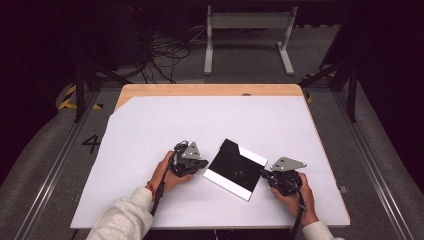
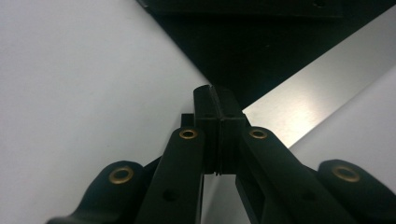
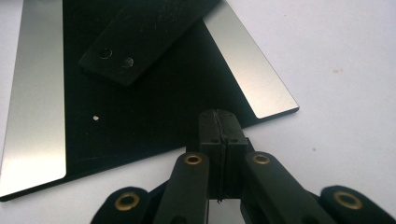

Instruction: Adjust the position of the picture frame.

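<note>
Your left gripper [image 1: 202, 164] and right gripper [image 1: 263, 172] flank the unlabelled black plate [image 1: 235, 169] on the tabletop [image 1: 150, 125], both jaws fully closed, holding nothing.

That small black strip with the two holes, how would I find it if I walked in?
Look at the white table, then the flat black plate with silver edge bands lying between the two grippers. The strip lies on that plate, a matte black bar with two small holes at one end.

Glossy black plate [image 1: 232, 167] with brushed-metal strips, matt white sheet [image 1: 150, 130]
</note>
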### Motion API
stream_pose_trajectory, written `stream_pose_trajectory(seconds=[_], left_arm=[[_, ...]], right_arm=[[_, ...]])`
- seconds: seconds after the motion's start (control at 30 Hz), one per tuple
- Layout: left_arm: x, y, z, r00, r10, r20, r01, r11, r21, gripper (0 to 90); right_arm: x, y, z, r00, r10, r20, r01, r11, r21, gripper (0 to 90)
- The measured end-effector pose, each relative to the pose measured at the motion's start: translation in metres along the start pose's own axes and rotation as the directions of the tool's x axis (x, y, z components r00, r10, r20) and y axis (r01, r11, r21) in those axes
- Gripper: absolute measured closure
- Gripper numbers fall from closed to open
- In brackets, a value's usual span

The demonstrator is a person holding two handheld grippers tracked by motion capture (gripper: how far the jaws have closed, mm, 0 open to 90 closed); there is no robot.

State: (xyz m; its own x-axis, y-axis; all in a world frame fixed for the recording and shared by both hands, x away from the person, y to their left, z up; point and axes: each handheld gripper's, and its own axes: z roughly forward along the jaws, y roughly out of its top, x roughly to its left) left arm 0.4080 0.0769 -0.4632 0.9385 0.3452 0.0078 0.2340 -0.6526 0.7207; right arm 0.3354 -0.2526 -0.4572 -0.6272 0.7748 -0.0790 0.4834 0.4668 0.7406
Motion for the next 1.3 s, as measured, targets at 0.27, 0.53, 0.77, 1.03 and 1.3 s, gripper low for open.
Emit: stream_pose_trajectory(seconds=[0.27,0.53,0.77,1.03,1.3], left_arm=[[-0.002,-0.001,0.000,0.9999,-0.003,0.014,0.003,1.0000,-0.004,90.0],[-0.009,-0.002,-0.008,0.9989,0.039,0.026,-0.040,0.9981,0.048,90.0],[-0.020,-0.009,-0.019,0.9978,0.059,0.031,-0.061,0.9952,0.077,89.9],[-0.023,-0.016,-0.029,0.9981,0.061,0.009,-0.062,0.9934,0.096,89.9],[-0.025,-0.021,-0.029,0.9984,0.055,-0.008,-0.054,0.9961,0.069,89.9]], right_arm=[[-0.007,0.002,0.004,0.9990,0.021,-0.039,-0.021,1.000,-0.006,90.0],[-0.015,0.011,0.013,0.9956,0.053,-0.077,-0.053,0.999,0.004,90.0],[-0.016,0.020,0.024,0.9917,0.051,-0.118,-0.051,0.999,0.009,90.0],[-0.011,0.031,0.035,0.9898,0.035,-0.138,-0.033,0.999,0.011,90.0],[-0.009,0.034,0.037,0.9905,-0.003,-0.138,0.004,1.000,0.011,90.0]])
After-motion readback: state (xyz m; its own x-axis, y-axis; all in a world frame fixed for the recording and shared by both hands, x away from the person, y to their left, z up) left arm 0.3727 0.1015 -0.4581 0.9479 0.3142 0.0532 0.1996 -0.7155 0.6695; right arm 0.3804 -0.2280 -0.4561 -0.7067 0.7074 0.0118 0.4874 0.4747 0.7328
